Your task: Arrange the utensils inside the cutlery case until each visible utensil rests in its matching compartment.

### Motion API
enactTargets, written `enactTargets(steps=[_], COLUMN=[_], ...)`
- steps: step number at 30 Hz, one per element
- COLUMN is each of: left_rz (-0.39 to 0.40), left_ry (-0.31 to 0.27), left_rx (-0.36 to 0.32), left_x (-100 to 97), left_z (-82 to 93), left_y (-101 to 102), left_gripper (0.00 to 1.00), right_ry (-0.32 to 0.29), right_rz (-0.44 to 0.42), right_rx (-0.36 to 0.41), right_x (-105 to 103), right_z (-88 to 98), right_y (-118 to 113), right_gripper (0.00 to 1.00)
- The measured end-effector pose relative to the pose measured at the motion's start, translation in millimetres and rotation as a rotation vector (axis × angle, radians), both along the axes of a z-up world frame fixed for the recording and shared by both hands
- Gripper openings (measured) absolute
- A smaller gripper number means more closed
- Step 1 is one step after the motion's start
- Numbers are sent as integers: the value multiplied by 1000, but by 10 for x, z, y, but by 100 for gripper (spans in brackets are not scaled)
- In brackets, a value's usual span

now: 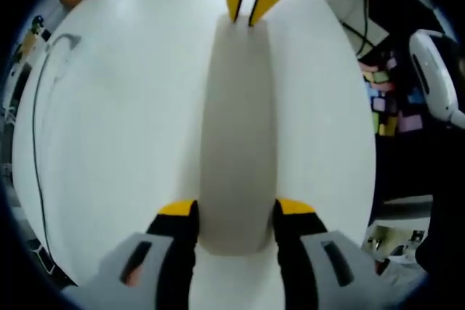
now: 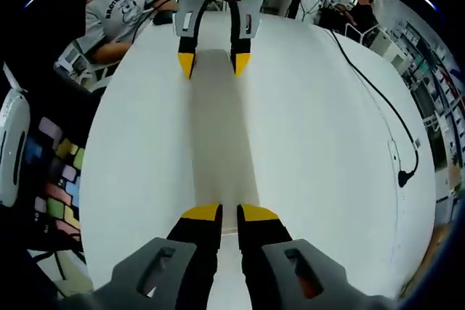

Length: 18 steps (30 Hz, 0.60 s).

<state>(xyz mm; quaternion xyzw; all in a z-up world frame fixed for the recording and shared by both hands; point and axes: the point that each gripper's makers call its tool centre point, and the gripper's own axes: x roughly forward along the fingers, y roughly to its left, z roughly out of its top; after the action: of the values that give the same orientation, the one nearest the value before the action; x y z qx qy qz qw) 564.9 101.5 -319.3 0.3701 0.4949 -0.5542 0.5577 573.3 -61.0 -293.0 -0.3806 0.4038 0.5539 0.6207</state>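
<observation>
A long pale grey cutlery case with rounded ends lies closed on the white table; no utensils show. My left gripper straddles its near end, one jaw pressed against each long side. At the far end my right gripper has its yellow tips close together on the case. In the right gripper view the case runs away from my right gripper, whose jaws stand nearly together over the case's end. The left gripper holds the opposite end across its width.
A black cable curves along one side of the table and is also seen as the cable at the left. A person in a grey shirt sits at the table's far edge. Coloured sticky notes lie beyond the table's edge.
</observation>
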Motion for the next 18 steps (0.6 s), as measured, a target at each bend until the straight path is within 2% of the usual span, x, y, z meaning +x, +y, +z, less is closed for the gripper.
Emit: enactTargets(steps=[6, 11, 18], left_rz=[4, 16, 14], left_ry=[2, 2, 0], left_rx=[-15, -37, -36], left_x=[9, 13, 6], left_z=[6, 10, 7], left_y=[-4, -9, -10], left_gripper=[44, 44, 44], right_ry=[66, 71, 126], right_rz=[-35, -5, 17], right_rx=[-96, -143, -180], right_x=[-13, -21, -12], right_z=[-39, -49, -59], right_y=[-6, 2, -3], right_gripper=[8, 8, 8])
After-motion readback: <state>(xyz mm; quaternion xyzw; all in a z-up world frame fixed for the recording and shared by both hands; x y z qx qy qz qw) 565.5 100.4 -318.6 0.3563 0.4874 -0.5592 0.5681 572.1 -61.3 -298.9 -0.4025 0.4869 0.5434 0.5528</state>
